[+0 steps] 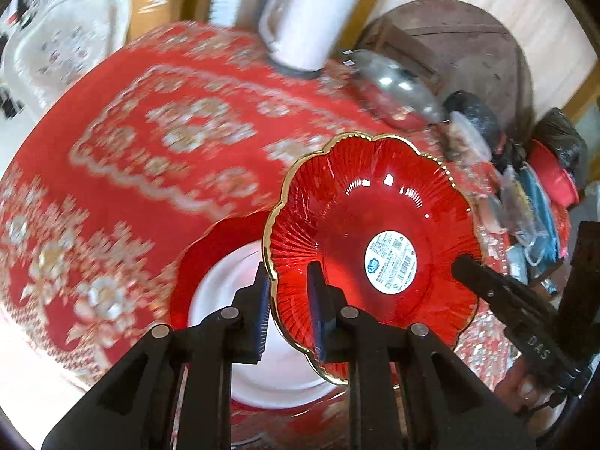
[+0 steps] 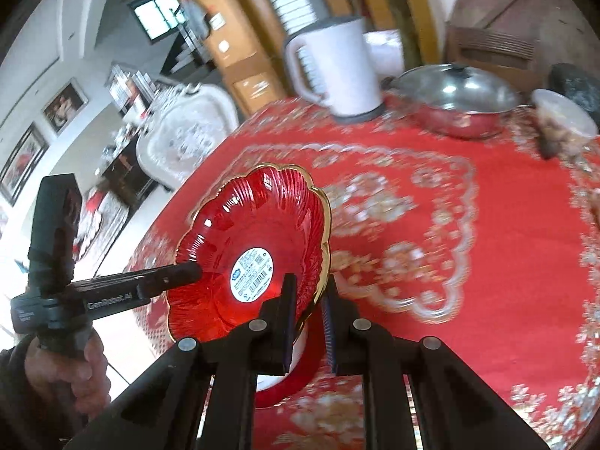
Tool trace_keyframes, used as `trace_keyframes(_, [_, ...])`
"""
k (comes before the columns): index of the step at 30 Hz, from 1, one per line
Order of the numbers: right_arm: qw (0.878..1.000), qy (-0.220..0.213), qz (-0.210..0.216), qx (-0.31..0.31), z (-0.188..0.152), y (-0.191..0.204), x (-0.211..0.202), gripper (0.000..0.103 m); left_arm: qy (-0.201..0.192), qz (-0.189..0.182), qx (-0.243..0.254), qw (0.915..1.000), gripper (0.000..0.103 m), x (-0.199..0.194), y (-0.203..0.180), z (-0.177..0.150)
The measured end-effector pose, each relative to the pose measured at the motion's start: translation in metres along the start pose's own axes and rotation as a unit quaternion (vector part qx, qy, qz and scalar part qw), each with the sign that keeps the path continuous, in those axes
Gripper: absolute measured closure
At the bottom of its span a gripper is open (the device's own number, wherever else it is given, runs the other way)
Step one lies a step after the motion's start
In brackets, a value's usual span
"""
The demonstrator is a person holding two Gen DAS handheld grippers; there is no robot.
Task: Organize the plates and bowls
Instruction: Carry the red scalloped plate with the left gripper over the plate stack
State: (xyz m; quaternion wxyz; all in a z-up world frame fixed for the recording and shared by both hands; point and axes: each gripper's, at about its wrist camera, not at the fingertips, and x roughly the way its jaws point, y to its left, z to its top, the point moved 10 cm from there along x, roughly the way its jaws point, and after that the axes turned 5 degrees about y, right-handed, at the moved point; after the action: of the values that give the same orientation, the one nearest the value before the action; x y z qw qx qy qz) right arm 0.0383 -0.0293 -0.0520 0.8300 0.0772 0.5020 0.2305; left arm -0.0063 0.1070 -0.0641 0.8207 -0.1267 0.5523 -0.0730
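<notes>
A red flower-shaped bowl (image 1: 375, 225) with a gold rim and a round white sticker inside hangs tilted above the table. My left gripper (image 1: 288, 311) is shut on its left rim, which runs between the two pads. My right gripper (image 2: 309, 318) is shut on the opposite rim of the same red bowl (image 2: 255, 232). Each gripper also shows in the other's view, with a black fingertip (image 1: 468, 266) at the bowl's right edge and another fingertip (image 2: 187, 270) at its left edge. Under the bowl a white plate with a red rim (image 1: 221, 288) lies on the cloth, partly hidden, and it shows below my right fingers as the plate (image 2: 277, 382).
The round table has a red cloth with gold patterns (image 2: 450, 225). At the back stand a white kettle (image 2: 333, 67), a lidded steel pot (image 2: 457, 101) and a plastic tub (image 2: 566, 116). Bags and packets (image 1: 525, 202) crowd the right side. A white chair (image 1: 63, 41) stands beyond the far-left table edge.
</notes>
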Motion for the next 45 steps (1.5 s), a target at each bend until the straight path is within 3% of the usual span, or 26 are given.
trace_keyframes(6, [0.999, 0.033, 0.010, 0.003, -0.027, 0.020, 0.029, 0.090, 0.034, 0.011, 0.001, 0.9994, 0.087, 0.013, 0.036, -0.031])
trace_keyframes(18, [0.997, 0.059, -0.009, 0.040, -0.049, 0.011, 0.058, 0.090, 0.073, 0.009, 0.029, 0.9969, 0.087, 0.030, 0.043, -0.043])
trace_keyframes(40, [0.996, 0.073, 0.008, 0.043, -0.057, 0.017, 0.067, 0.089, 0.085, 0.031, 0.018, 0.9958, 0.087, 0.033, 0.055, -0.044])
trace_keyframes(45, [0.997, 0.069, 0.001, 0.036, -0.055, 0.018, 0.065, 0.082, 0.075, 0.038, -0.001, 0.9964, 0.086, 0.029, 0.063, -0.040])
